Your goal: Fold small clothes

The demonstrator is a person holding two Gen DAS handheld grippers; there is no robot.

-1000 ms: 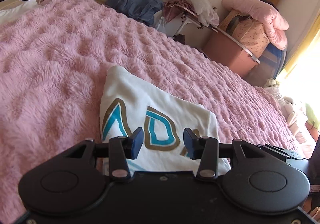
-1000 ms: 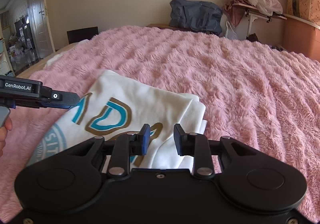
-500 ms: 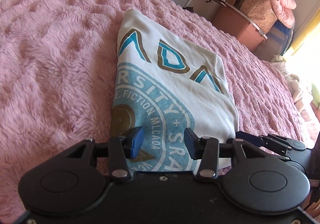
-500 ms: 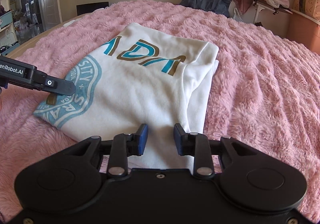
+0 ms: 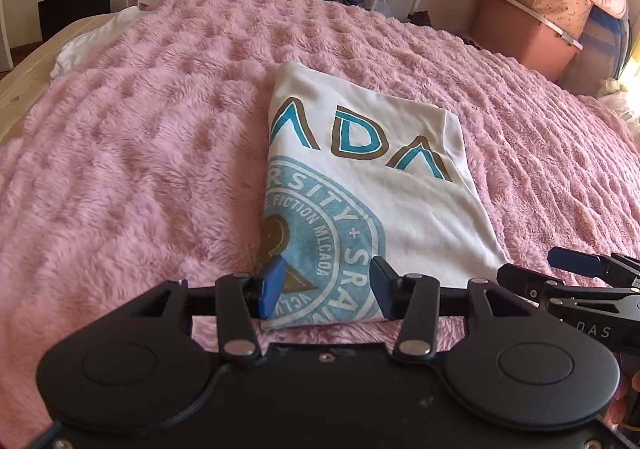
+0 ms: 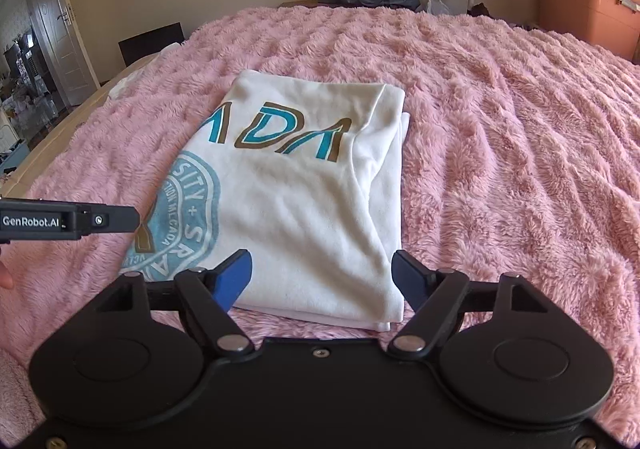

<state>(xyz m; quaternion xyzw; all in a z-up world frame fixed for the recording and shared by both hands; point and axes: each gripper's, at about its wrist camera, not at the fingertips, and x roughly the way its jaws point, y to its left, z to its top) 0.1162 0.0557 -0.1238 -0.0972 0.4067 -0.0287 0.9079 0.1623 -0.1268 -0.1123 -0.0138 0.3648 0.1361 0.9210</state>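
**Shirt down, both claws clear**

Your white T-shirt (image 6: 304, 201) lies folded into a compact rectangle on the pink fleece bed (image 6: 500, 129), teal and brown lettering and a round blue seal facing up. Your right claw (image 6: 322, 281) hangs just short of the near hem, its jaws opening with no cloth between them. Your left claw (image 5: 326, 287) hovers over the seal corner, jaws well apart and gripping nothing. The fold looks finished or nearly so. The right edge shows stacked layers slightly out of line and a soft crease running down the panel. Your next move is likely a light smoothing or squaring of that edge, or a reach for another garment; pinch low to avoid dragging layers apart.
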